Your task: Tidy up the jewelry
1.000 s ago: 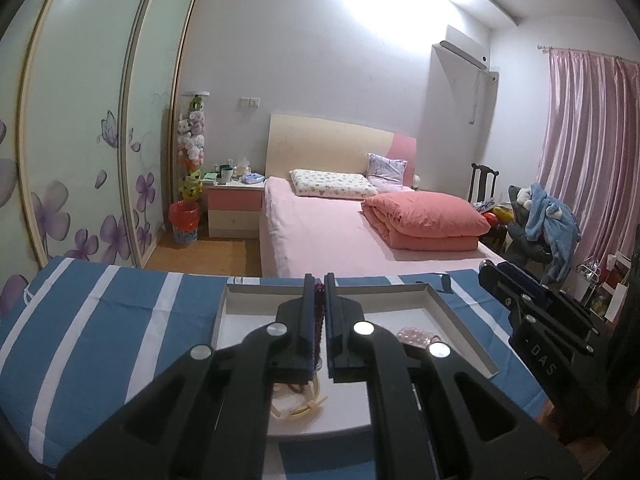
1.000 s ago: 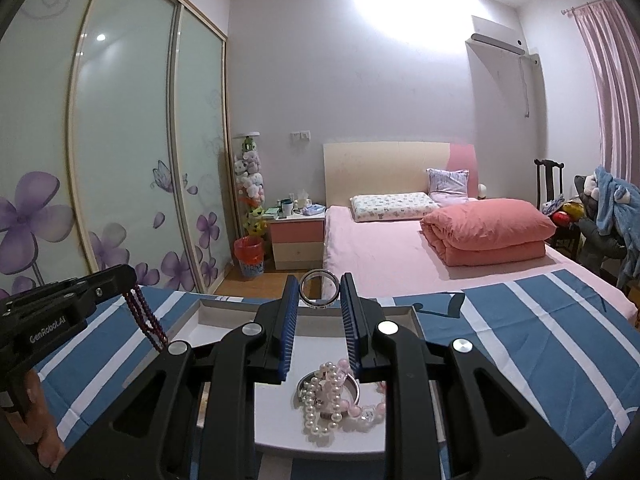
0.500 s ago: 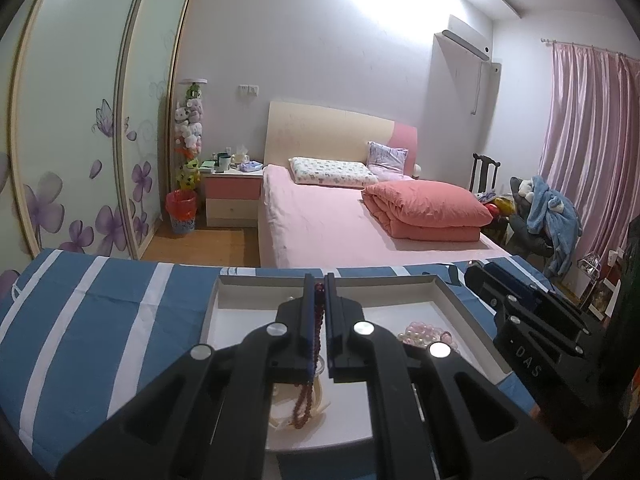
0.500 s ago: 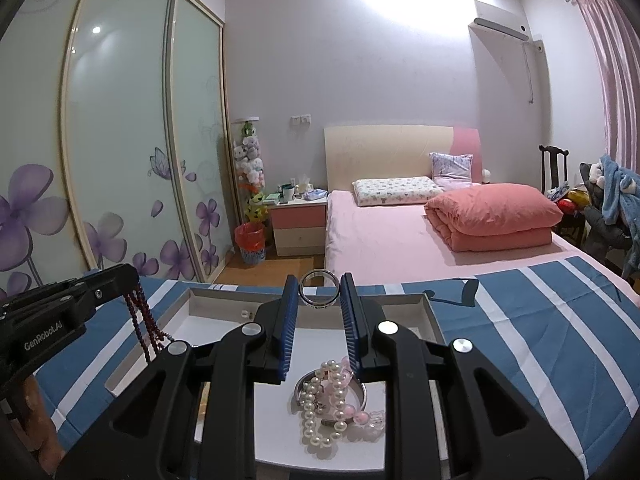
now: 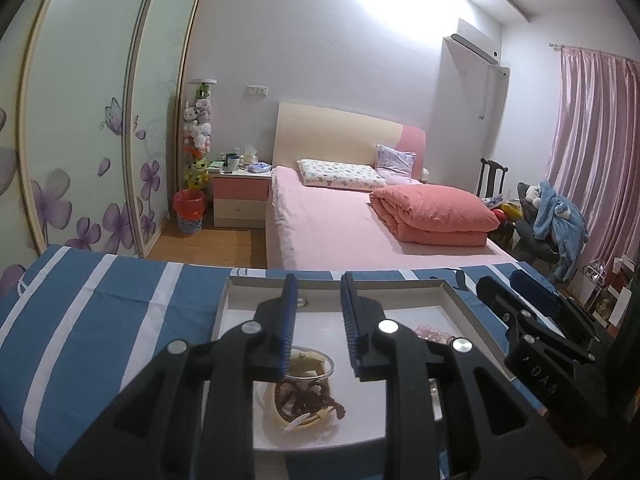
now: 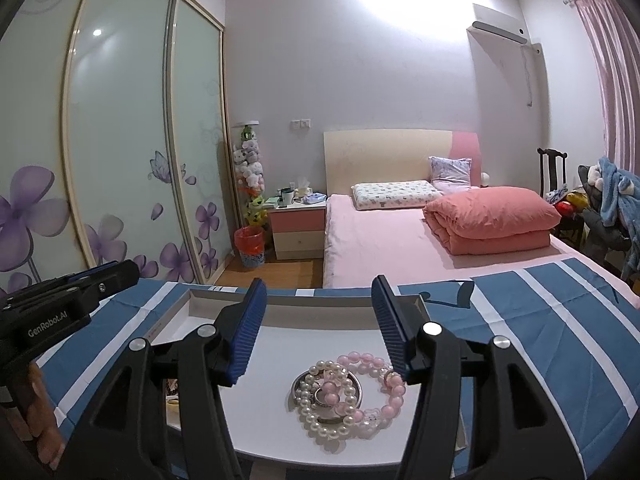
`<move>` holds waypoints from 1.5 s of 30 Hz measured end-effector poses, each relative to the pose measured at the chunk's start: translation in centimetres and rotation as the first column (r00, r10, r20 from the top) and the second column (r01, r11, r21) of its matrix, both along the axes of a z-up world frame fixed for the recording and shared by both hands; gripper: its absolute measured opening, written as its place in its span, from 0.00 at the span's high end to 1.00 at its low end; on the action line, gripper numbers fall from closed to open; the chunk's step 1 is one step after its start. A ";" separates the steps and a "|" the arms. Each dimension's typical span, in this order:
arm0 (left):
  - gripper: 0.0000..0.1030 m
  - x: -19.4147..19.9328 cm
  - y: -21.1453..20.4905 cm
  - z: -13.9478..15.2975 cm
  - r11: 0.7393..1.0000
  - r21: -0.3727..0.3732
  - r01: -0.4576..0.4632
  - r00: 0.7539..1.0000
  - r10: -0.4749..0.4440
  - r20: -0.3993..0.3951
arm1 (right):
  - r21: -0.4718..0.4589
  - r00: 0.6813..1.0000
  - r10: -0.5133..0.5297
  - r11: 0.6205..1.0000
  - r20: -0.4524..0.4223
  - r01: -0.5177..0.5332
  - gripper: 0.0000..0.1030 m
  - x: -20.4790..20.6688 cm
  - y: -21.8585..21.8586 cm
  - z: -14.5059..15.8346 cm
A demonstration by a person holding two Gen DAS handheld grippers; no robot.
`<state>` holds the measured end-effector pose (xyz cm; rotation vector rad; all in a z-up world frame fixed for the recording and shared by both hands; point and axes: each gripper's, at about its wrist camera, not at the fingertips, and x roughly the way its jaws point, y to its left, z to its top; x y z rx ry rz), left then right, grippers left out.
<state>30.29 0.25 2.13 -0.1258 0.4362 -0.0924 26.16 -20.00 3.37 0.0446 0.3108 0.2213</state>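
Pearl and pink beads lie heaped with a silver bangle (image 6: 327,397) in the white tray (image 6: 348,306), which sits on the blue-and-white striped surface (image 6: 560,332). From the right wrist view this pile rests around the tray's 5 o'clock, the pearl strand (image 6: 320,420) draped over the bangle and the pink bead bracelet (image 6: 390,390) curling off toward 3 o'clock. In the left wrist view a dark red bead string (image 5: 308,398) lies coiled on cream-coloured bangles (image 5: 300,420) beside a clear ring (image 5: 320,360), near the tray's 7 o'clock. The left gripper (image 5: 318,312) hangs just above that coil with its jaws opening and nothing between them; the right gripper (image 6: 318,320) hovers over the pearl pile, jaws also opening and released, with no item between the pads. All these pieces look light. The strung beads are probably limp and slippery, apt to slide through a pinch and to drag tangled neighbours along, so the best hold would be across a bunched section of one strand, not a single bead. The bangles seem rigid and would take a grip across the rim. Pearls and the clear ring may scratch or chip, so a gentle close is advisable. Whether the pink bracelet's small charm is snagged in the pearls is too fine to tell.
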 end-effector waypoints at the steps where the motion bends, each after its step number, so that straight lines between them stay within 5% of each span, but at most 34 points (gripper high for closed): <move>1: 0.77 -0.2 0.1 0.1 1.000 0.001 -0.003 1.000 0.003 0.001 | 0.001 1.000 -0.001 1.000 0.001 0.001 0.46 -0.1 -0.1 0.0; 14: 0.73 -5.4 1.2 1.0 1.000 0.000 -0.024 0.999 0.024 0.022 | -0.016 1.000 0.005 1.000 0.007 -0.005 0.46 -4.3 -1.0 0.7; 20: 0.59 -9.2 1.8 0.4 0.999 -0.009 -0.035 0.999 0.035 0.011 | -0.018 1.000 0.005 1.000 -0.006 -0.005 0.45 -6.9 -1.4 0.5; 45: 0.09 -18.9 1.9 -2.1 0.999 0.006 -0.050 0.998 0.050 0.033 | 0.046 0.999 -0.016 0.999 -0.036 0.017 0.02 -14.7 -3.7 -2.1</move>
